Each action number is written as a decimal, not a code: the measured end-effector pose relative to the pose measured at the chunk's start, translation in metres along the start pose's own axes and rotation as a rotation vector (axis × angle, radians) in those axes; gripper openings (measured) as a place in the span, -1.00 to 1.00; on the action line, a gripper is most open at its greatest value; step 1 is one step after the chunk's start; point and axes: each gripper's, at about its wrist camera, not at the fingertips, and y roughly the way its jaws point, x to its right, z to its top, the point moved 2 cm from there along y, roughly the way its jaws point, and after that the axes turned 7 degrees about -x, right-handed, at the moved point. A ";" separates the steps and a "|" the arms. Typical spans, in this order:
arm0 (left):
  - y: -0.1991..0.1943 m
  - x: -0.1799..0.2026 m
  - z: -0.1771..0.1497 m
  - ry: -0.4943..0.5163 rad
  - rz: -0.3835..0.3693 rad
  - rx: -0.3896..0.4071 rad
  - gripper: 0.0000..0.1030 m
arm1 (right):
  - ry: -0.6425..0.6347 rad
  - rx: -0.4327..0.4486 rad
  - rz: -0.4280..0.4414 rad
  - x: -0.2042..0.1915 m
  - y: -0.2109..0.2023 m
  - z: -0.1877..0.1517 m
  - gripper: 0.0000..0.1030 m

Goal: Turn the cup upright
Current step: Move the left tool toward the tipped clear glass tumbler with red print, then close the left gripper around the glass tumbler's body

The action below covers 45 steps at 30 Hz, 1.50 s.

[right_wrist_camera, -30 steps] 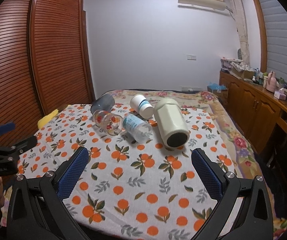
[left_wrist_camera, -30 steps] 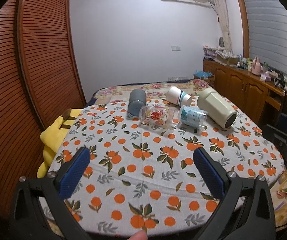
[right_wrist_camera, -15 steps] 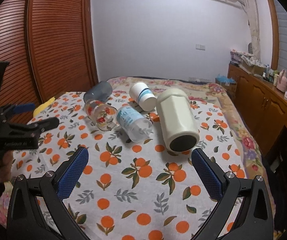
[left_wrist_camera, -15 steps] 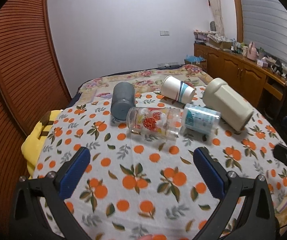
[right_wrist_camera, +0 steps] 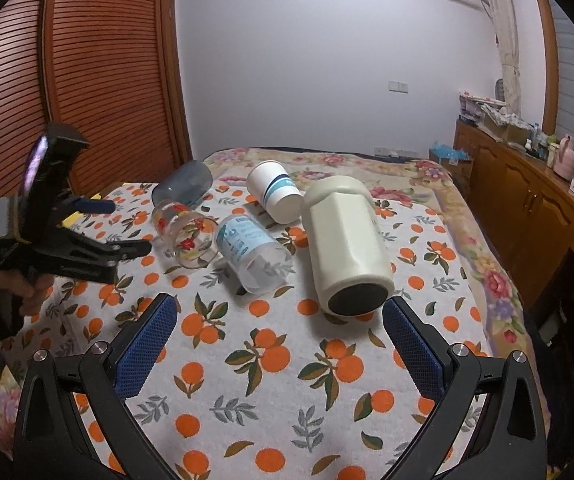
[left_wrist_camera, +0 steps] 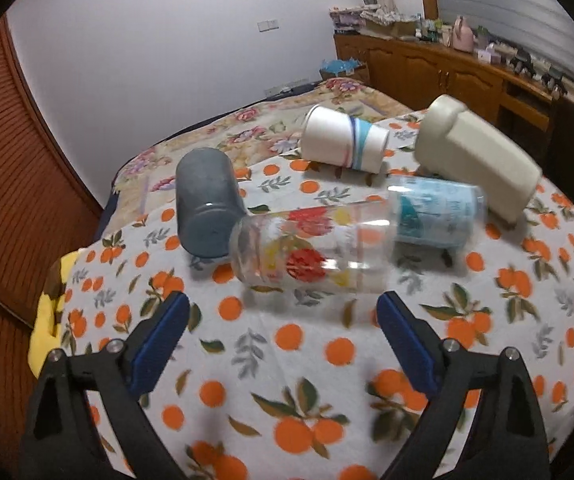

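Nearest, the right gripper (right_wrist_camera: pixel 279 334) hangs over the orange-print tablecloth (right_wrist_camera: pixel 271 364) with its blue-padded fingers spread wide and nothing between them, the dark mouth of the cream cup (right_wrist_camera: pixel 347 240) just beyond their tips. At the left of that view the left gripper (right_wrist_camera: pixel 127 226) is equally spread and grips nothing, its tips close to the floral glass cup (right_wrist_camera: pixel 185 236); the left wrist camera shows that glass (left_wrist_camera: pixel 311 254) lying just ahead of the open fingers. Every cup lies on its side. Between the glass and the cream cup rests a clear cup with teal print (right_wrist_camera: pixel 253 256). Farther back lie a grey cup (right_wrist_camera: pixel 183 182) on the left and a white paper cup with blue stripes (right_wrist_camera: pixel 275 192) to its right. A wooden sideboard (right_wrist_camera: pixel 527 204) stands along the far right wall.
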 end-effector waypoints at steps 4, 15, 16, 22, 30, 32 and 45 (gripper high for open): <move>0.013 -0.003 0.008 0.040 0.036 -0.013 0.83 | -0.006 -0.002 0.000 -0.001 0.001 0.001 1.00; 0.024 0.010 0.039 0.201 -0.013 -0.010 0.84 | 0.023 -0.009 -0.016 0.014 0.006 0.002 1.00; 0.026 0.011 0.042 0.214 -0.027 -0.011 0.85 | 0.026 -0.012 -0.018 0.016 0.007 0.002 1.00; 0.043 0.020 0.063 0.350 -0.094 -0.078 0.85 | 0.054 -0.024 -0.031 0.029 0.012 0.003 1.00; 0.074 0.017 0.096 0.549 -0.239 -0.212 0.85 | 0.095 -0.023 -0.047 0.043 0.012 0.006 1.00; 0.082 0.021 0.103 0.594 -0.256 -0.238 0.85 | 0.110 -0.026 -0.052 0.047 0.013 0.007 1.00; 0.105 0.040 0.116 0.656 -0.244 -0.331 0.39 | 0.149 -0.059 -0.065 0.062 0.028 0.005 1.00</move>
